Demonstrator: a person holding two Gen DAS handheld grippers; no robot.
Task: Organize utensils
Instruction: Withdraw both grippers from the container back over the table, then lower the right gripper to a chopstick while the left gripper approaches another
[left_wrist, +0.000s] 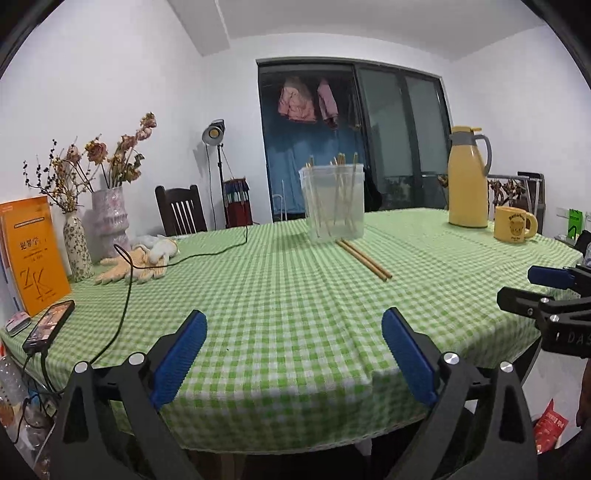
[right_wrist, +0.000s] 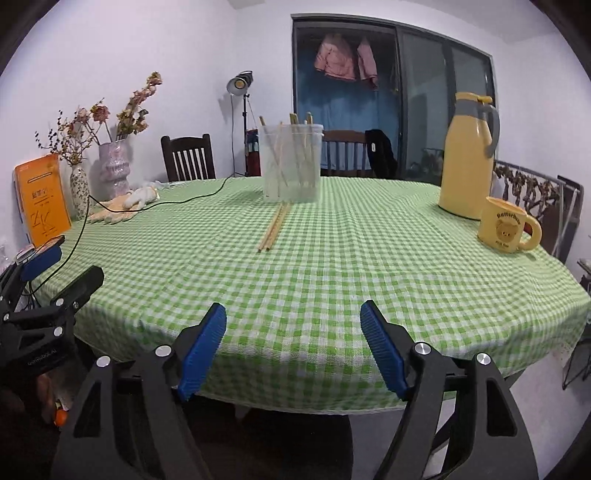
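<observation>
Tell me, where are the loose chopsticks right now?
The chopsticks lie on the checked tablecloth near the table's middle, just in front of the clear cup.

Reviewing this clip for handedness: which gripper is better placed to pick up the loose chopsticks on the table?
Probably the right gripper: the chopsticks lie nearly straight ahead of its open fingers, pointing toward it. From the left gripper, also open and empty, they sit off to the right, angled.
</observation>
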